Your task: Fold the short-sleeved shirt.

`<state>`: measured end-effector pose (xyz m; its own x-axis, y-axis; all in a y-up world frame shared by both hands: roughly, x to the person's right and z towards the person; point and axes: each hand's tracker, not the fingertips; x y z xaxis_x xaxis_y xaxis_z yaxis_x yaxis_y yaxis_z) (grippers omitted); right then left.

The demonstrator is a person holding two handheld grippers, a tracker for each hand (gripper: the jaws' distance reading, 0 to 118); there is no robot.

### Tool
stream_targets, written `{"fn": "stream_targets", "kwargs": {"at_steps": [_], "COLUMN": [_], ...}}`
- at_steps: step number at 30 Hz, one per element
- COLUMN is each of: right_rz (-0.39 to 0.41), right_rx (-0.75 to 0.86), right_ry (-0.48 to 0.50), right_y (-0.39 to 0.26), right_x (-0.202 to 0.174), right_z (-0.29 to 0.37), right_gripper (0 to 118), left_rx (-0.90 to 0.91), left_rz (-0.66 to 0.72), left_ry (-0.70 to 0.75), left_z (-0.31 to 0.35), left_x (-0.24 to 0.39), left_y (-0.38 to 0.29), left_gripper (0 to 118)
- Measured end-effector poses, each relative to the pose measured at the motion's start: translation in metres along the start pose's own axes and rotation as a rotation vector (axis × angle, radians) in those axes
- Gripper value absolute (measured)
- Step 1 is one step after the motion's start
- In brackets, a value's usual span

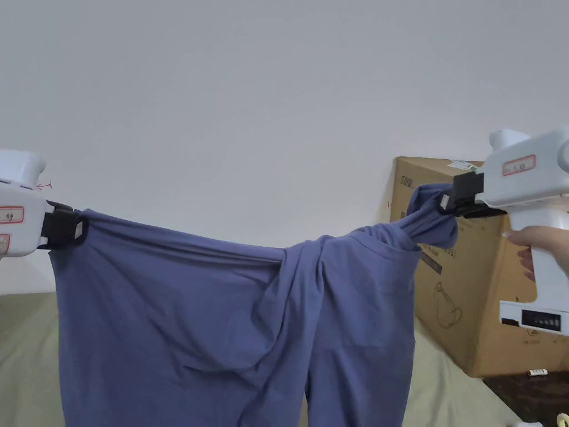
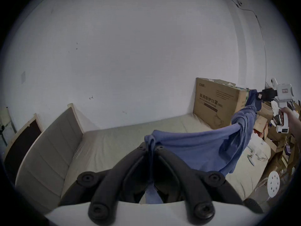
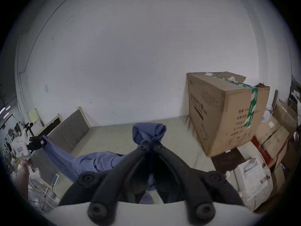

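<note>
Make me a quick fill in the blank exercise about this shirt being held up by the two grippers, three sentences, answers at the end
1. The left gripper and the right gripper are both shut on the ____ shirt.
2. Near its middle the hanging shirt is ____ rather than spread flat.
3. Behind the right gripper stands a large ____ box at the edge of the bed.

Missing words: blue; twisted; cardboard

Head view: level, close behind the hanging shirt (image 1: 222, 311), facing the wall (image 1: 250, 100).
Left gripper view: from the shirt's left end, facing the bed (image 2: 114, 141).
Right gripper view: from the right end.
Shared: shirt, bed, cardboard box (image 3: 228, 112).
</note>
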<state>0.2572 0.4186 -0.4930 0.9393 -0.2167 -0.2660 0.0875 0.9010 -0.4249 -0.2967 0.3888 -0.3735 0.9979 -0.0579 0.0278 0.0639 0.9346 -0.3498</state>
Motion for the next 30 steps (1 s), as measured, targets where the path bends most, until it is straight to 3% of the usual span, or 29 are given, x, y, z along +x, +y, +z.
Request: {"fn": "stream_targets", "kwargs": {"at_steps": [9, 16, 21, 25, 30], "right_rz": [-0.048, 0.004, -0.024, -0.017, -0.072], "right_rx": [0.053, 0.068, -0.087, -0.357, -0.562], "right_ry": [-0.025, -0.066, -0.08, -0.116, -0.135], "right_y": [0.039, 0.007, -0.106, -0.238, -0.367], "right_x": [-0.001, 0.001, 0.028, 0.067, 0.103], "right_z": [-0.1, -0.156, -0.19, -0.206, -0.161], "right_gripper": [3, 3, 3, 3, 3], "left_rx": [0.061, 0.097, -0.095, -0.36, -0.624], "left_rz": [0.054, 0.074, 0.125, 0.159, 0.109], "left_ry": [0.082, 0.119, 0.044, -0.025, -0.1], "left_z": [-0.1, -0.146, -0.17, -0.172, -0.146], "left_x": [-0.016, -0.011, 0.005, 0.024, 0.034], "left_y": [0.033, -0.001, -0.111, -0.237, -0.351], "left_gripper": [3, 3, 3, 3, 3]}}
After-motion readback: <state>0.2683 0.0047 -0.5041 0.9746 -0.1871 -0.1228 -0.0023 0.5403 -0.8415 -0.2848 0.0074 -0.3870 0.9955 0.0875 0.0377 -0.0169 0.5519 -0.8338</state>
